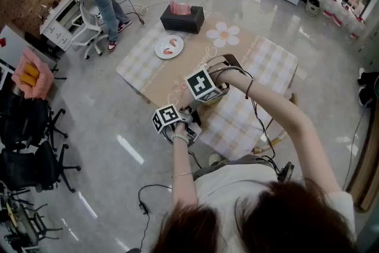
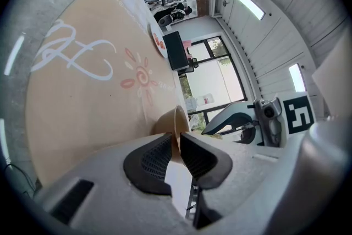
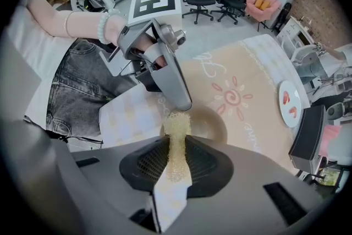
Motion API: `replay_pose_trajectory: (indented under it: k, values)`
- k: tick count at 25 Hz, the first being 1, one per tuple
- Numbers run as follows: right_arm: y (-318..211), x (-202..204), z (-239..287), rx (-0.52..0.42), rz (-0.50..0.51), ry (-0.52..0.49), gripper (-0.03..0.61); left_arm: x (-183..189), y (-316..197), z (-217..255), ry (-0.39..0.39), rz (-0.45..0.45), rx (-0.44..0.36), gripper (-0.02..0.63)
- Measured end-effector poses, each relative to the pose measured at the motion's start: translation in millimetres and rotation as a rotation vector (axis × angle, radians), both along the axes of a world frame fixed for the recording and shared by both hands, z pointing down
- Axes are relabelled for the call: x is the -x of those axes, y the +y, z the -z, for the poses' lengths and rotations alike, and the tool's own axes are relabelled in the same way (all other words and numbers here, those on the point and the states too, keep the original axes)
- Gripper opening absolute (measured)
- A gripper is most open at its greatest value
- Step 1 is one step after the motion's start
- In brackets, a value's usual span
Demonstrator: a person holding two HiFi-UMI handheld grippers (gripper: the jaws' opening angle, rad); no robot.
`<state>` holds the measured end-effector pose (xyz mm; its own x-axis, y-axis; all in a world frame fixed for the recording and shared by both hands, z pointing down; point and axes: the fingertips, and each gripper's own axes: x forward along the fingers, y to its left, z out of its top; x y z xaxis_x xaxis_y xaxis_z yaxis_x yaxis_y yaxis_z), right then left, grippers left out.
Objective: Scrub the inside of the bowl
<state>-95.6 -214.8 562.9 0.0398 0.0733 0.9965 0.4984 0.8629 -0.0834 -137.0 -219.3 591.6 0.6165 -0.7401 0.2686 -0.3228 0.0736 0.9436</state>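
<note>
The left claw (image 2: 177, 139) is clamped on the rim of the bowl (image 2: 166, 121), one jaw inside the wall and one outside, steadying it on the worktop (image 2: 82, 96). The right claw (image 3: 177, 146) is closed on a yellow sponge (image 3: 177, 128) whose free end sticks out past its tips, with the bowl's hollow directly ahead and below. To scrub well, press that free end into the hollow and sweep round the wall, avoiding the left claw's inner jaw and holding the rim firmly.

bowl (image 3: 212, 121) at the table's (image 1: 177, 77) near edge, plate (image 1: 169, 46) beyond, tissue box (image 1: 182, 18) behind plate
</note>
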Motion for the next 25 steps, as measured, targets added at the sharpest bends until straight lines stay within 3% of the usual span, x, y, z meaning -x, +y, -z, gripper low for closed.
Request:
replay_pose_trajectory:
  k: [25]
  values:
    - [-18.6, 19.2, -4.8, -0.034, -0.028, -0.106, 0.080, -1.2, 3.0, -2.3, 0.030, -0.007, 0.003, 0.052]
